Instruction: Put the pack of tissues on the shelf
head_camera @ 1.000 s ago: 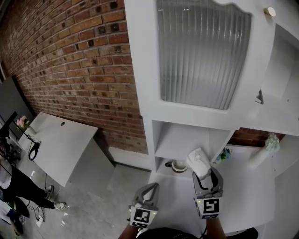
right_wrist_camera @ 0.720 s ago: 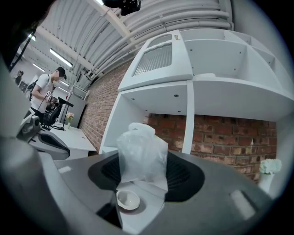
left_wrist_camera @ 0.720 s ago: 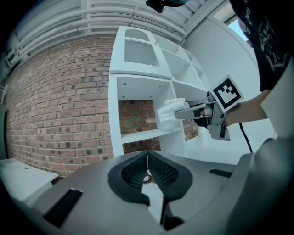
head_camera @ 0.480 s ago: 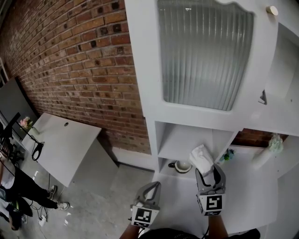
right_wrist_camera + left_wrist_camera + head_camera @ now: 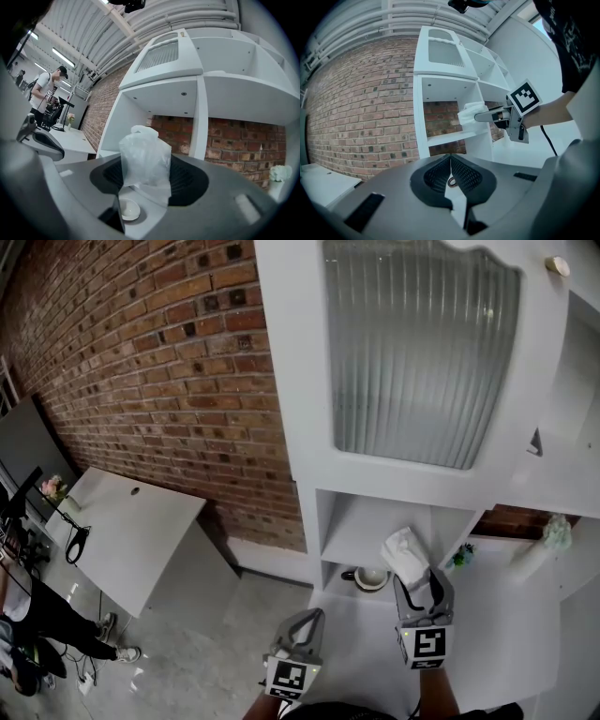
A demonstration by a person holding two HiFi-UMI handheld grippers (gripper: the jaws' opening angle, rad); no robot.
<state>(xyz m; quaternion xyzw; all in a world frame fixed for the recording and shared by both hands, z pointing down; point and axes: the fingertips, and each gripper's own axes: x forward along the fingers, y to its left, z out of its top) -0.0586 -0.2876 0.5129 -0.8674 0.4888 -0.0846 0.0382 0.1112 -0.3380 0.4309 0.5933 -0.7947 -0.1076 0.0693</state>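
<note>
The pack of tissues [image 5: 405, 554] is a white pack in clear wrap, and my right gripper [image 5: 419, 585] is shut on its lower part. It hangs in front of the open middle compartment of the white shelf unit [image 5: 361, 521]. In the right gripper view the pack [image 5: 145, 161] stands upright between the jaws of my right gripper [image 5: 144, 187], with the shelf board behind it. The left gripper view shows the pack [image 5: 469, 114] level with that shelf board [image 5: 447, 137]. My left gripper [image 5: 307, 617] is lower and to the left, shut and empty [image 5: 450, 159].
A small white bowl [image 5: 367, 577] sits on the lower shelf, below the pack. A ribbed-glass cabinet door [image 5: 422, 343] is above. A brick wall [image 5: 169, 381] and a white table [image 5: 122, 531] lie to the left. A small plant [image 5: 459, 554] and white flowers [image 5: 555, 532] stand at the right.
The right gripper has edged slightly up and forward with the tissue pack toward the shelf opening. The left gripper has barely moved.
</note>
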